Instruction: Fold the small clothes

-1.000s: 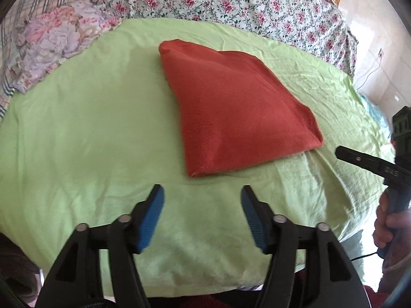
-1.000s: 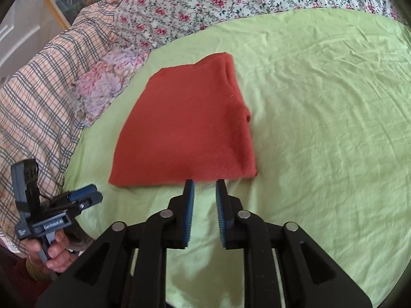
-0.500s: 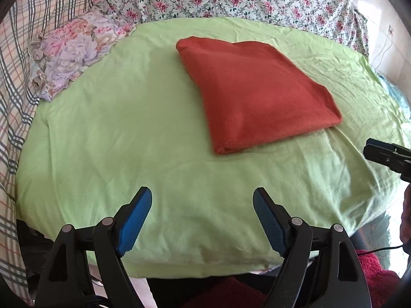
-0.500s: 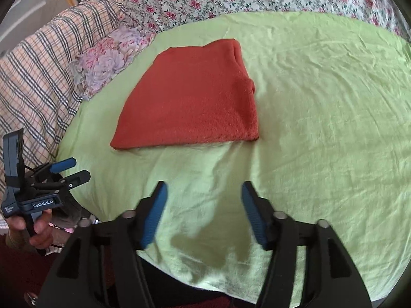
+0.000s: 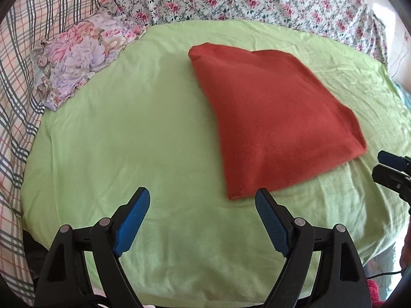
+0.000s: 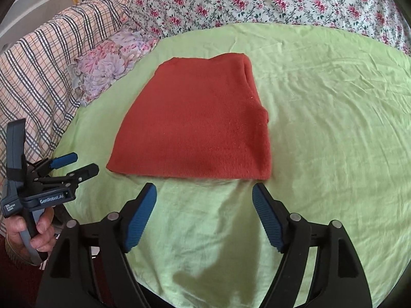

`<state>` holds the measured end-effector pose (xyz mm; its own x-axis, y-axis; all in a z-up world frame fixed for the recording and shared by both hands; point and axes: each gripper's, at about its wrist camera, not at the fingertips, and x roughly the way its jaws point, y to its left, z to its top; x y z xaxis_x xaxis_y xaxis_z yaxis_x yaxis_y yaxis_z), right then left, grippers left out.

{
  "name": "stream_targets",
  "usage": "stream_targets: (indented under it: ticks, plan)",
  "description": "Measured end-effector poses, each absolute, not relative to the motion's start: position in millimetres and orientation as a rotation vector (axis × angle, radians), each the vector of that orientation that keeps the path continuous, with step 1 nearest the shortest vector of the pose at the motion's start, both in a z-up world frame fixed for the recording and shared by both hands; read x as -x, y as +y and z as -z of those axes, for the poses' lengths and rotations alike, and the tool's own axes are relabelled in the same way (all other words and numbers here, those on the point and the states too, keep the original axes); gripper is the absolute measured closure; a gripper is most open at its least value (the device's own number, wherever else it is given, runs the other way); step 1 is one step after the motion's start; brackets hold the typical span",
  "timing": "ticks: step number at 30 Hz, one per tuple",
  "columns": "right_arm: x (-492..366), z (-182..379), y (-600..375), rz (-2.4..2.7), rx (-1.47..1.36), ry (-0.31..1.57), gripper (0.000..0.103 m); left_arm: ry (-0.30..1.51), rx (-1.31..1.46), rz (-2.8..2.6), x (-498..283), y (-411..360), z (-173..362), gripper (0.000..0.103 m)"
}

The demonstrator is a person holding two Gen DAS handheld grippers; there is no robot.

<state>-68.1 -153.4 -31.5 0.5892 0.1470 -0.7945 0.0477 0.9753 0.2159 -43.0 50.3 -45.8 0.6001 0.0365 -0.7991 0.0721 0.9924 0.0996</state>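
The red garment lies folded flat on the green sheet, just beyond both grippers. The left gripper and right gripper hang spread wide, holding nothing. Folding looks finished; next perhaps another piece.

One folded red garment, one floral pillow, one green sheet, two tools: left tool, right tool.
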Motion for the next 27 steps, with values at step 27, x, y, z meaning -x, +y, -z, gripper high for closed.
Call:
stream_targets:
  ticks: [27]
  plan:
    - [16,25,-142,-0.104,-0.146,0.957,0.015,0.908,-0.151,0.006,8,35,29,0.016]
